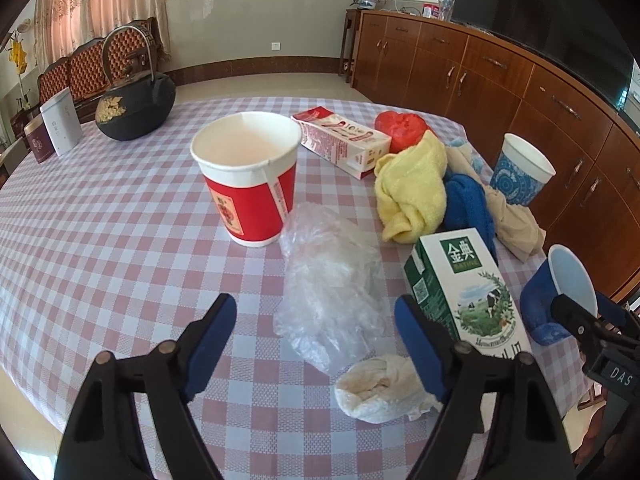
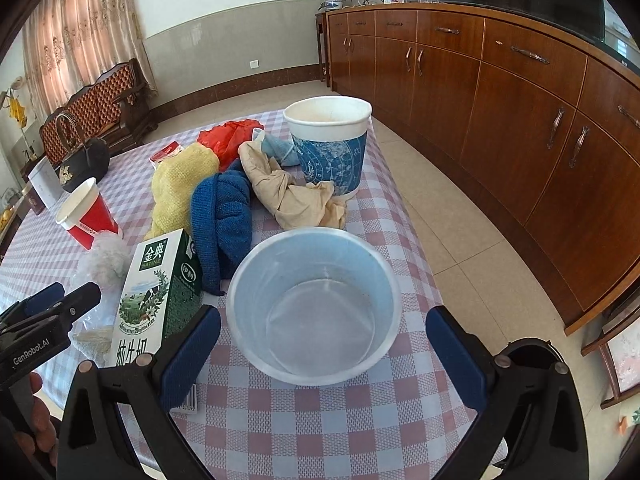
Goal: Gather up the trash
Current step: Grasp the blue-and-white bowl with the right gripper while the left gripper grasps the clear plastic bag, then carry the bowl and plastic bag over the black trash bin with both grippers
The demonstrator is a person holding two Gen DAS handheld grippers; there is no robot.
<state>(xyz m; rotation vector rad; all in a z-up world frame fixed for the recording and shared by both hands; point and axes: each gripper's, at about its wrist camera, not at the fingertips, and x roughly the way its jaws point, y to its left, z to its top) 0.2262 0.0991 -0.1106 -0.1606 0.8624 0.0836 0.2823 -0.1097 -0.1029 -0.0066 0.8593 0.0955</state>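
My left gripper (image 1: 316,320) is open above the checked tablecloth (image 1: 120,240), its fingers on either side of a crumpled clear plastic bag (image 1: 328,292). A crumpled white tissue (image 1: 380,392) lies by its right finger. A green milk carton (image 1: 472,296) lies to the right; it also shows in the right wrist view (image 2: 156,292). My right gripper (image 2: 320,340) is open around an empty blue plastic bucket (image 2: 316,300). A red paper cup (image 1: 248,176), a red-and-white carton (image 1: 344,140) and a blue patterned cup (image 2: 332,144) stand farther back.
Yellow (image 1: 412,188), blue (image 2: 224,216) and beige (image 2: 288,192) cloths and a red bag (image 1: 400,128) are heaped mid-table. A black iron teapot (image 1: 136,104) and boxes (image 1: 60,124) stand far left. Wooden cabinets (image 2: 500,100) line the right wall; the table edge is close on the right.
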